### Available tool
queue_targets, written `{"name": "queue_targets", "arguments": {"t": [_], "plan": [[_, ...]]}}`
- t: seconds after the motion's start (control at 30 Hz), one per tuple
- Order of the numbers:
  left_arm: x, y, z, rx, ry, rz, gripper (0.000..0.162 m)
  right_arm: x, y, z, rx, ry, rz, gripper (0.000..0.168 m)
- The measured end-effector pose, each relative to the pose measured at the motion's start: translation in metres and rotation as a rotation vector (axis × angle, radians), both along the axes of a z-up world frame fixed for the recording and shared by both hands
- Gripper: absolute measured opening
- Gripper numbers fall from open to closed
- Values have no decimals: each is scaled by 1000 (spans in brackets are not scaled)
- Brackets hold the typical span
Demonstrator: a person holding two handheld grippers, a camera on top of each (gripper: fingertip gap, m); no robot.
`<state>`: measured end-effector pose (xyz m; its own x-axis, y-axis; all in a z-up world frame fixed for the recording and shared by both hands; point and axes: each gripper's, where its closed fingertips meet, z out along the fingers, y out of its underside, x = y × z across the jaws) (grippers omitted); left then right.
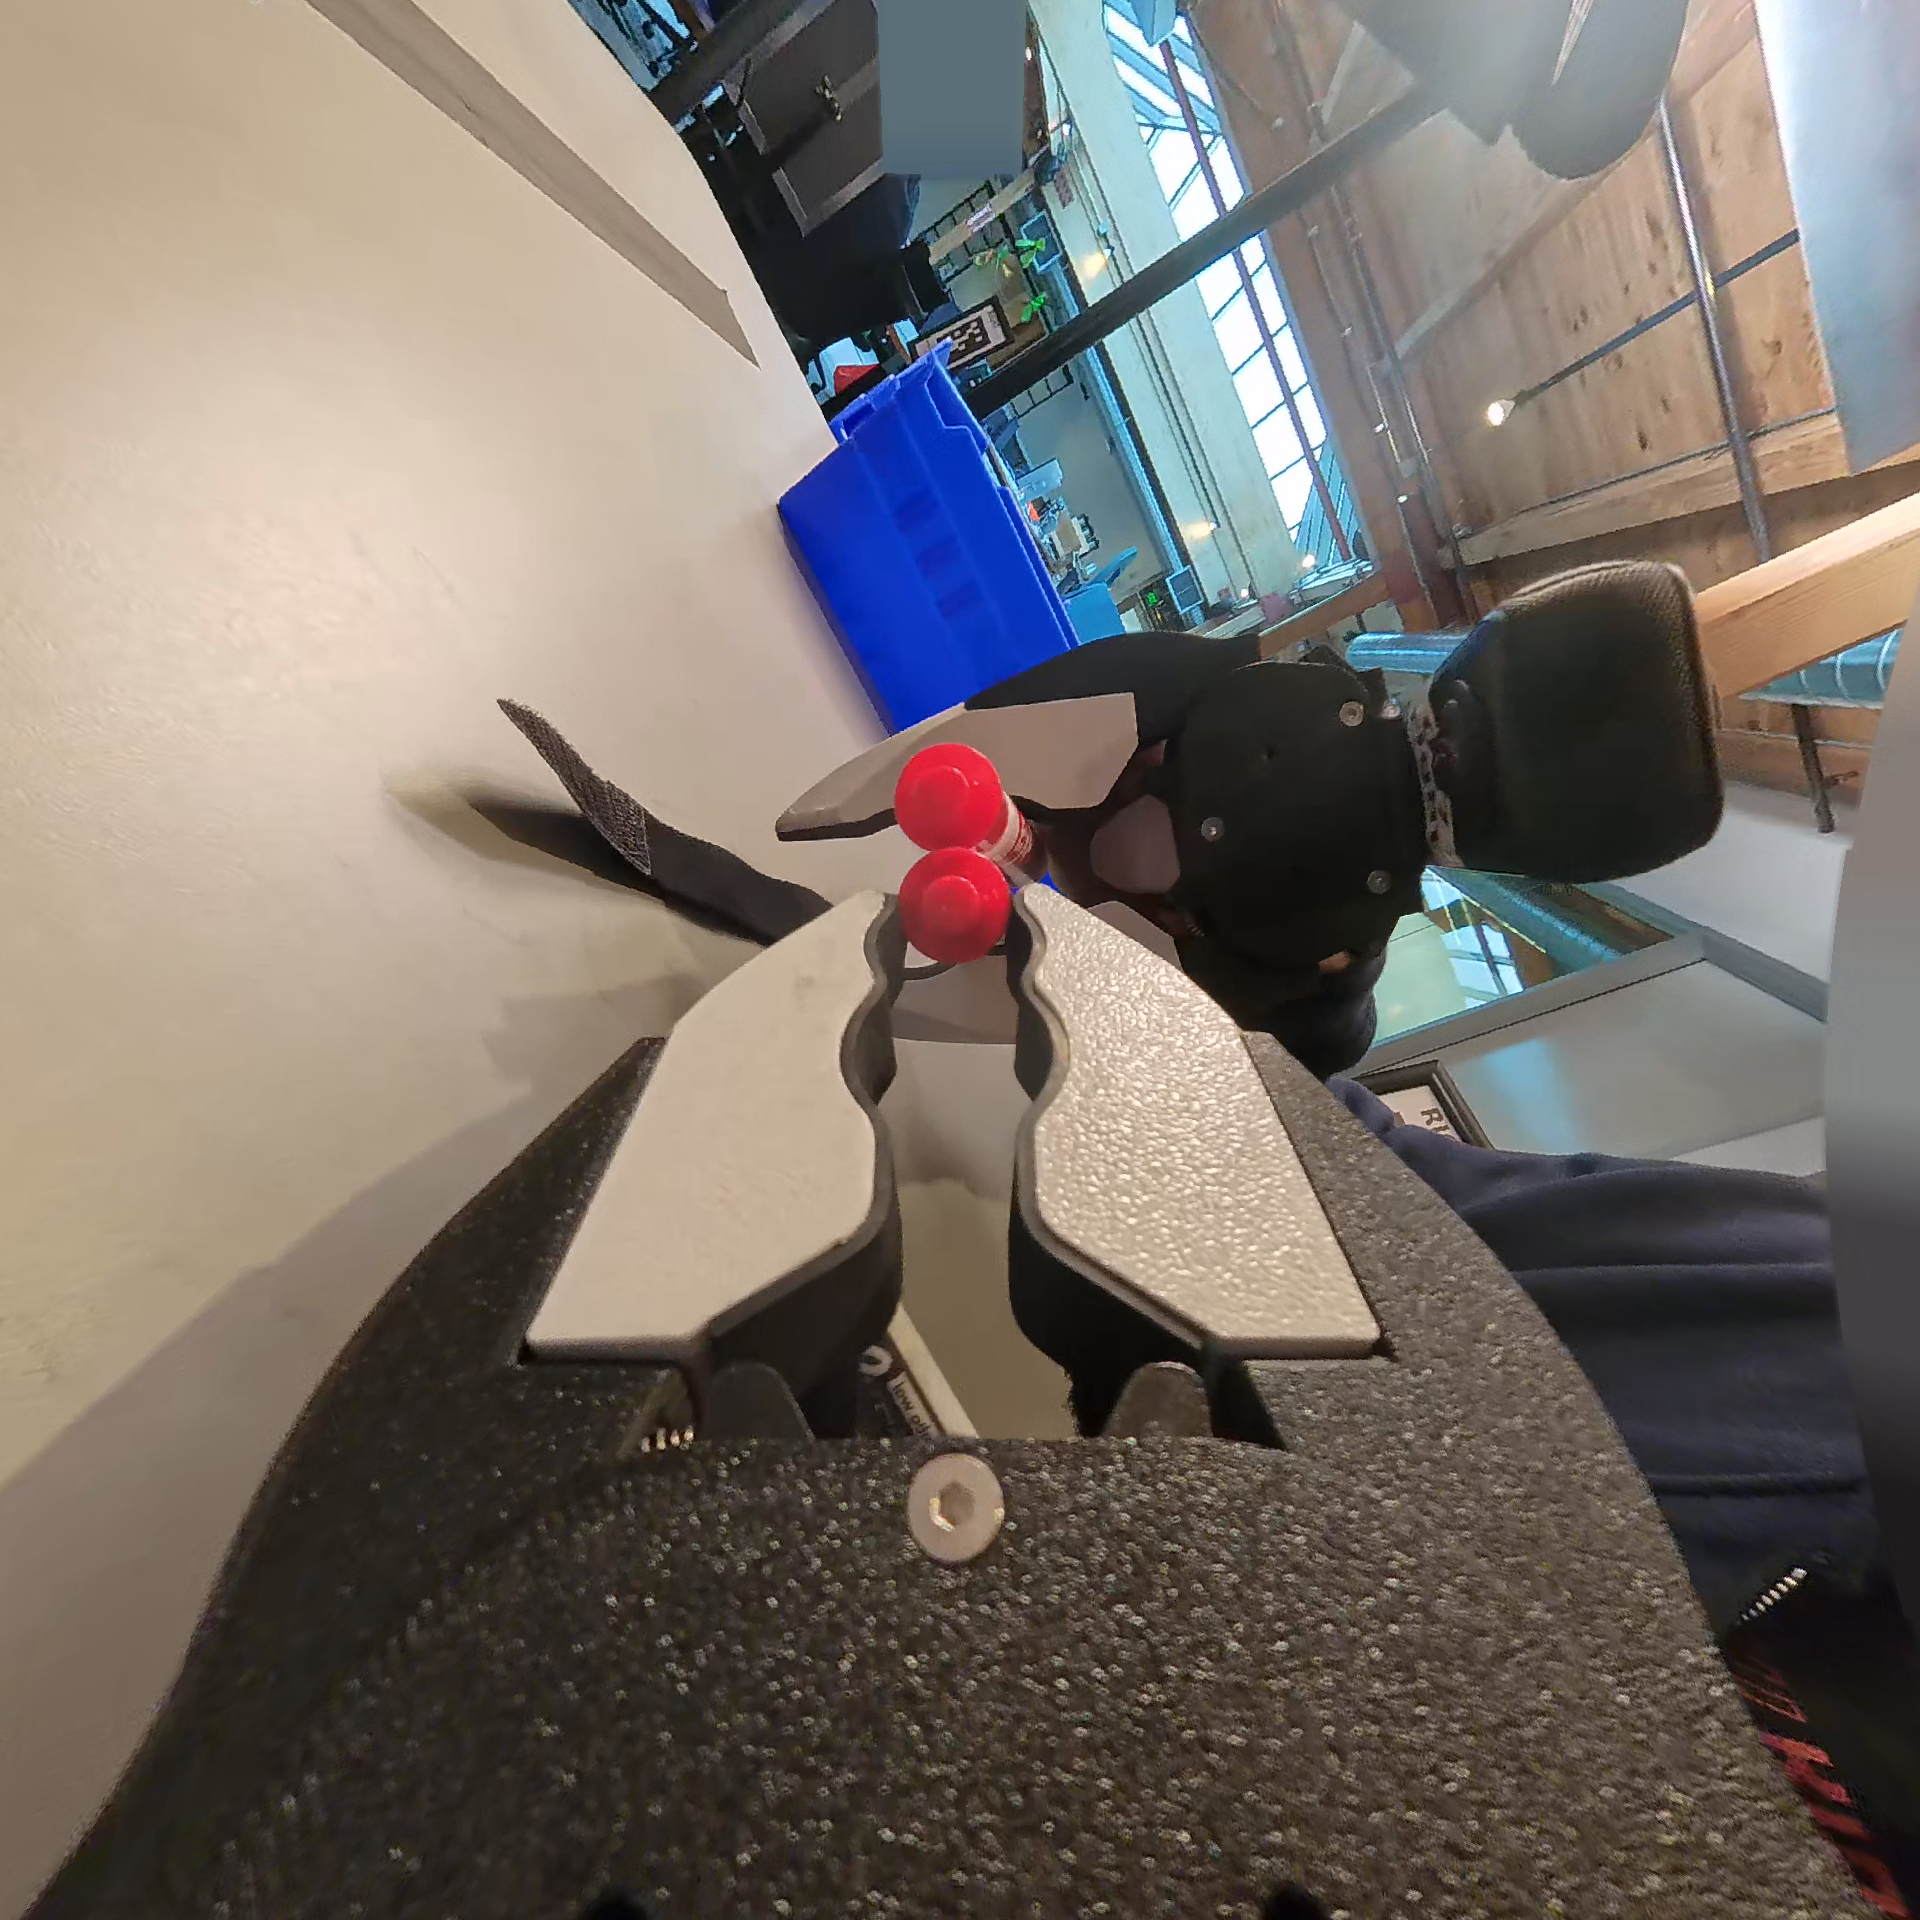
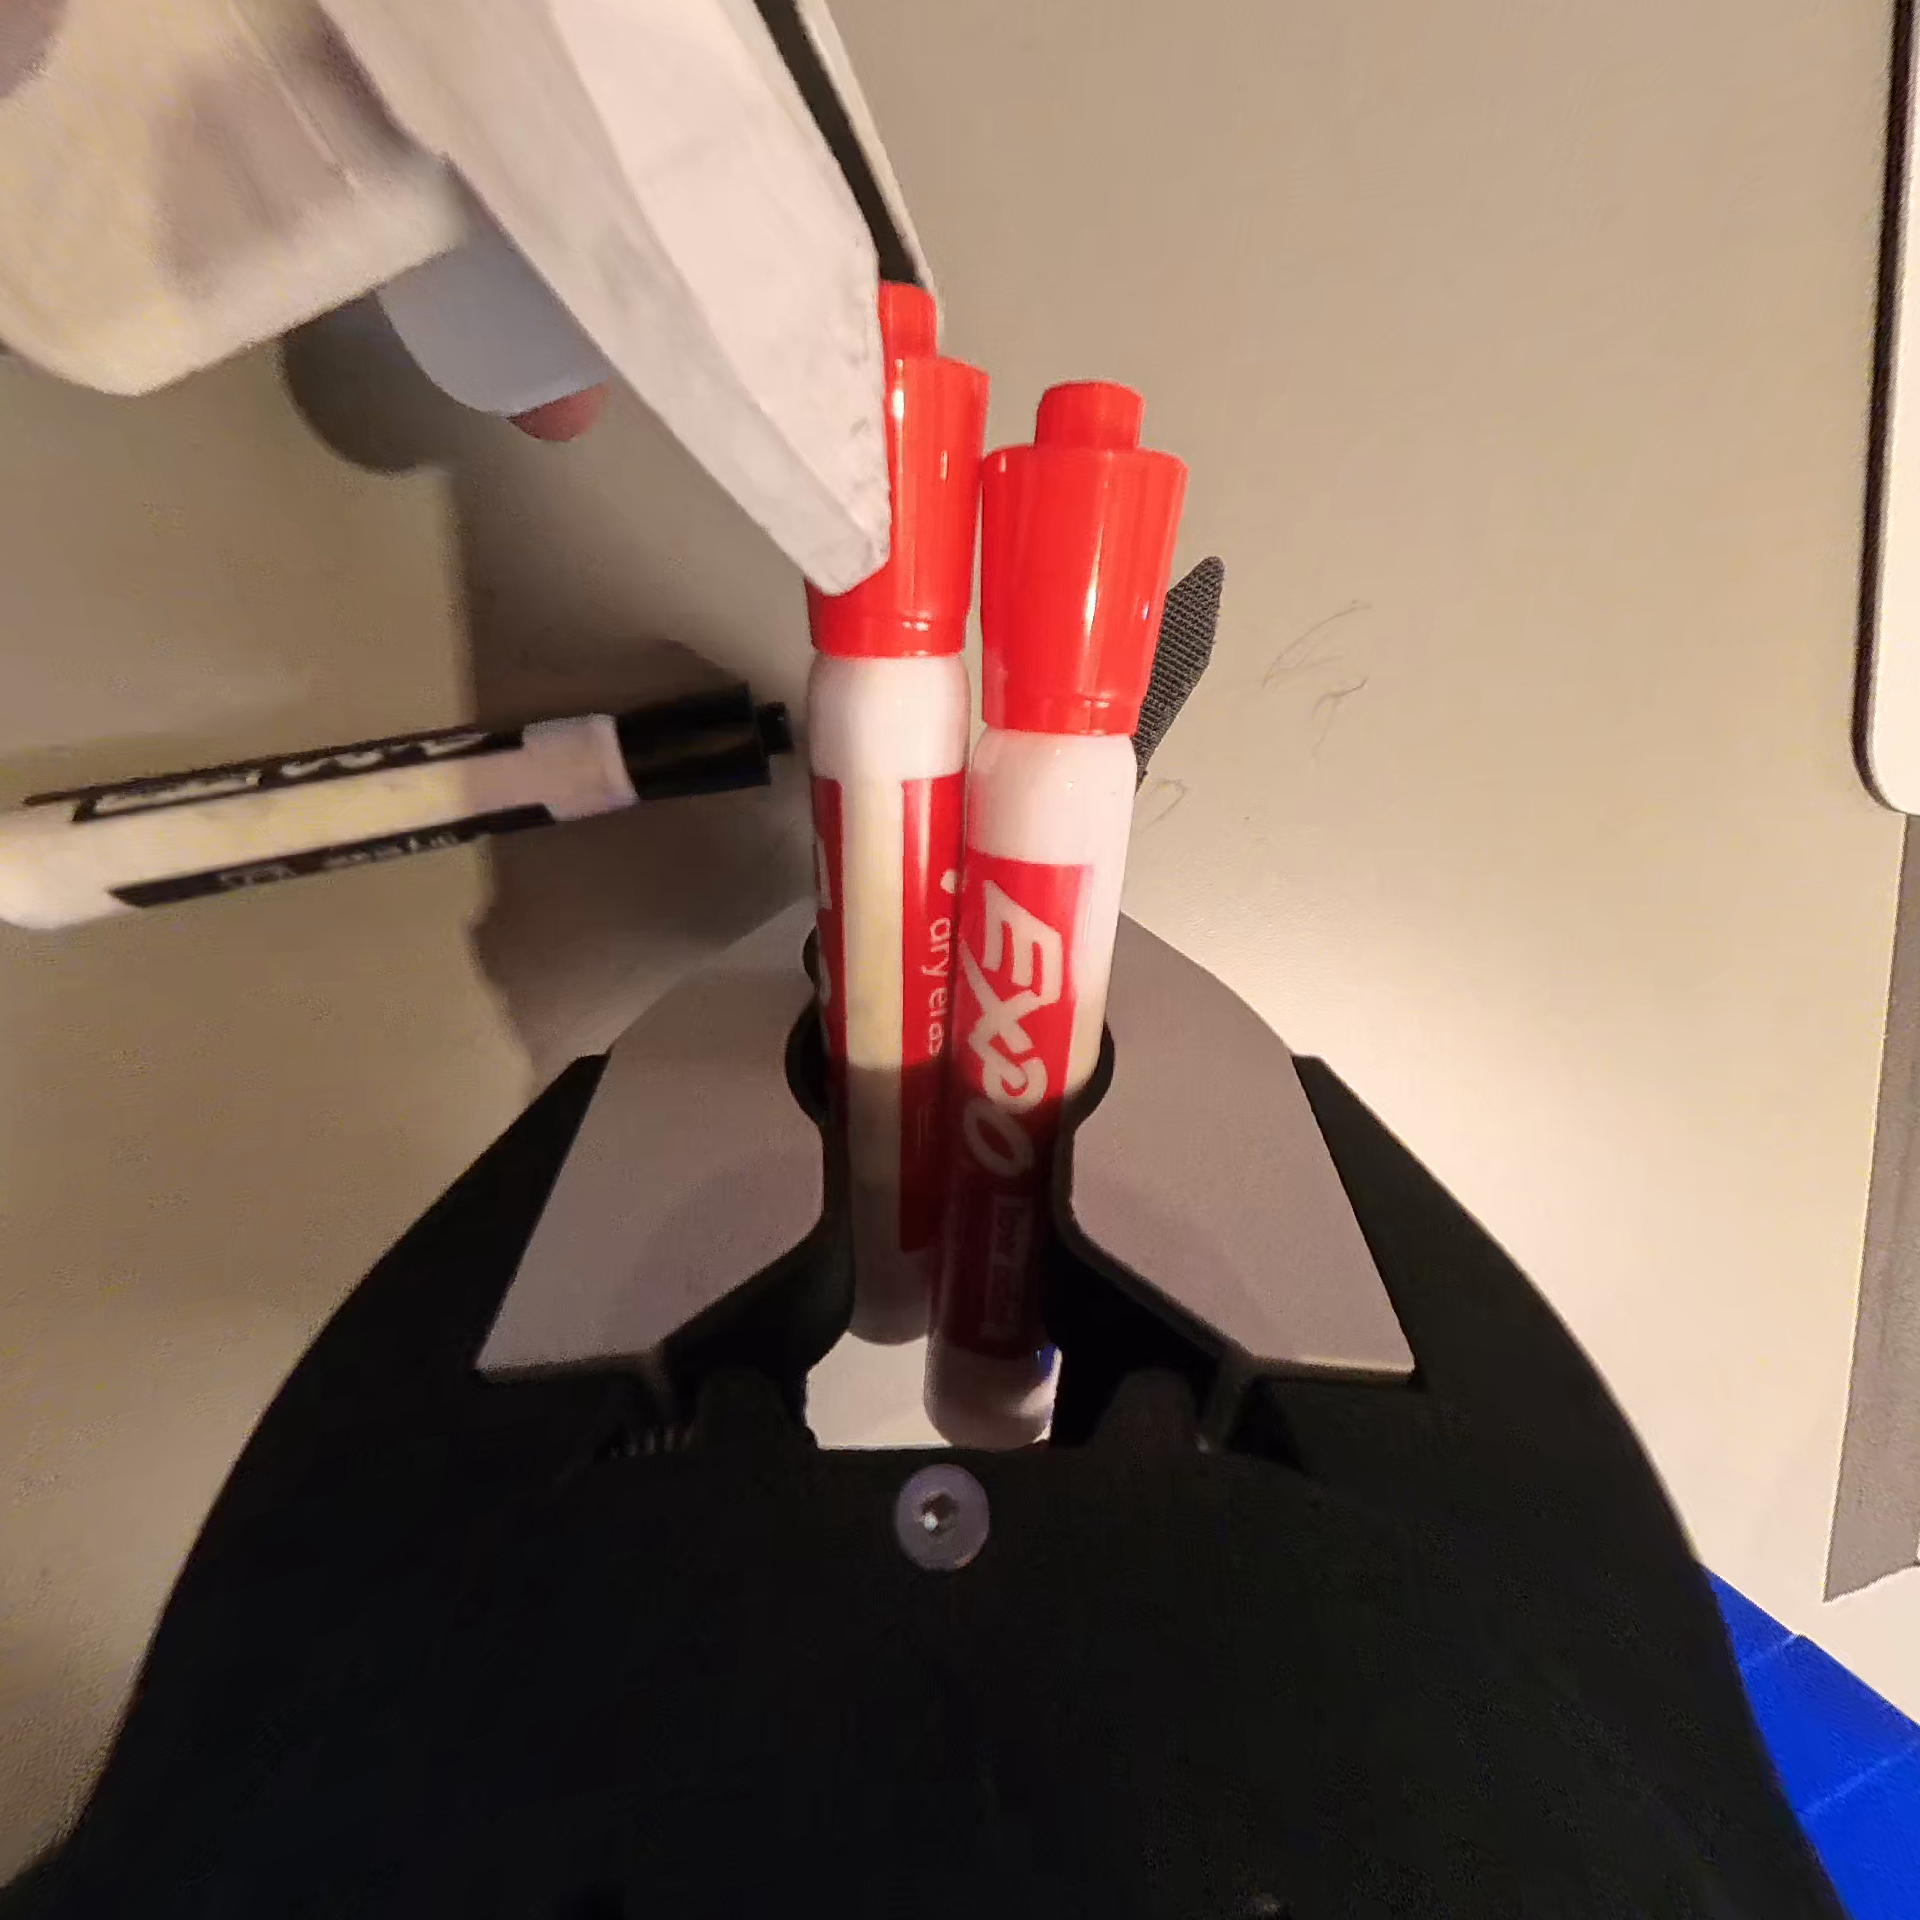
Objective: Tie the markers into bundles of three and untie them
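Observation:
My right gripper (image 2: 961, 987) is shut on two red-capped markers (image 2: 1039, 935) that lie side by side, caps pointing away from it. My left gripper (image 1: 951, 920) comes from the opposite side, and its tips are closed around the cap of one red marker (image 1: 951, 904). The second red cap (image 1: 945, 795) sits just above it, against the right gripper's upper finger (image 1: 1039, 753). In the right wrist view the left gripper's pale finger (image 2: 727, 312) covers the left marker's cap. A black hook-and-loop strap (image 1: 623, 821) lies on the table and shows behind the markers (image 2: 1184, 644).
A black-capped marker (image 2: 312, 810) lies loose on the cream table (image 2: 1455, 520), left of the held pair. A blue bin (image 1: 925, 561) stands at the table's far side. A person's dark sleeve (image 1: 1610, 1299) is at the right. A white board edge (image 2: 1891, 416) is at the far right. Tip to tip, the grippers are about 7 centimetres apart.

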<state>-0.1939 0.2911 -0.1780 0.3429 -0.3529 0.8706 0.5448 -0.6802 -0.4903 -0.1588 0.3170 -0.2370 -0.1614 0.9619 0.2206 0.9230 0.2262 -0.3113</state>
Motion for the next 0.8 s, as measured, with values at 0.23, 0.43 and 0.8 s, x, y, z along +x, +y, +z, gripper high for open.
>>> {"name": "queue_targets", "arguments": {"t": [0.23,0.43,0.8], "plan": [[16,-5,-5,-30,-13,-39,19,-7,-11,6,-47,48,44,21],[19,-4,-11,-45,-4,-35,19,-3,-12,-6,-64,17,61,21],[18,-7,-5,6,23,-125,26,5,-19,-9,-234,33,50,19]]}}
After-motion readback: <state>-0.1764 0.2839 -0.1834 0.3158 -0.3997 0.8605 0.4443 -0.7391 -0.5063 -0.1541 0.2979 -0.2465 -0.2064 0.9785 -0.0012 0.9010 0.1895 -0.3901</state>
